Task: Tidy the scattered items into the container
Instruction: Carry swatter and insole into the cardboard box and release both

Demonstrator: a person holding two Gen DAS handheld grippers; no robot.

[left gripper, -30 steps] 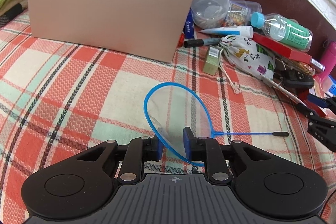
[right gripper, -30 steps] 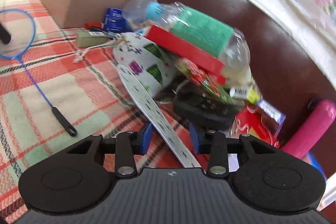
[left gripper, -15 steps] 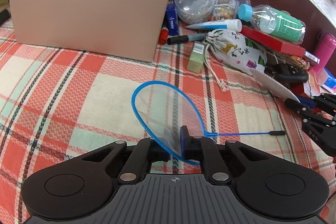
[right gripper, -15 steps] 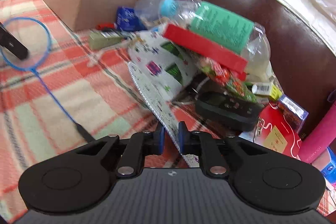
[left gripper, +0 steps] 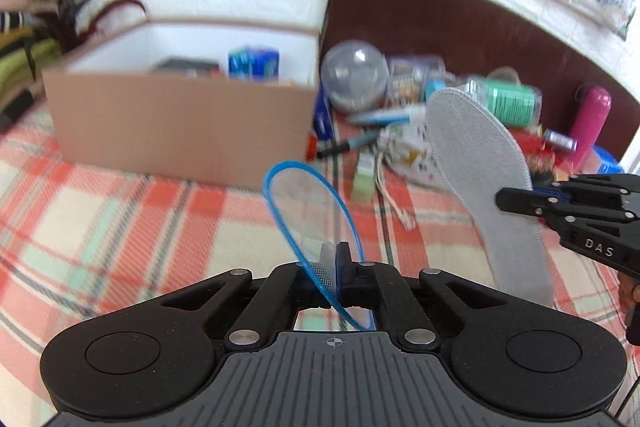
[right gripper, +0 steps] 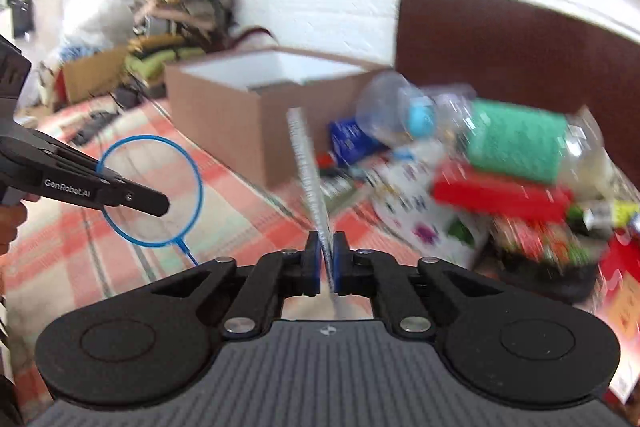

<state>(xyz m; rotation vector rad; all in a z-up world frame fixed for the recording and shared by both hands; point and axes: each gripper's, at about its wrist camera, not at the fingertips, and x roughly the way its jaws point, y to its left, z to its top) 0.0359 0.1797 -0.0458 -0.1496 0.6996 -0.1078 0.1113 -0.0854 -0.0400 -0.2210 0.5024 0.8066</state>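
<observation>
My left gripper [left gripper: 334, 267] is shut on the rim of a small blue racket [left gripper: 308, 211], which hangs lifted above the plaid blanket. The racket [right gripper: 150, 191] and the left gripper [right gripper: 160, 203] also show at the left of the right wrist view. My right gripper [right gripper: 326, 259] is shut on a grey-white shoe insole [right gripper: 308, 163], seen edge-on and pointing up. In the left wrist view the insole [left gripper: 480, 167] stands flat-on, with the right gripper [left gripper: 504, 197] on its right edge. The open cardboard box [left gripper: 180, 123] sits behind, also visible as the box [right gripper: 240, 123] in the right wrist view.
A blue pack [left gripper: 253, 63] lies inside the box. Right of the box is a pile: a clear round container [left gripper: 354, 79], a green-label bottle [left gripper: 504, 99], a patterned pouch [left gripper: 404, 151], a pink flask [left gripper: 592, 123], a red box [right gripper: 500, 193]. A brown headboard [left gripper: 440, 7] stands behind.
Both grippers closed, the left on the racket and the right on the insole, then rose with them off the blanket. The box's inside has come into view.
</observation>
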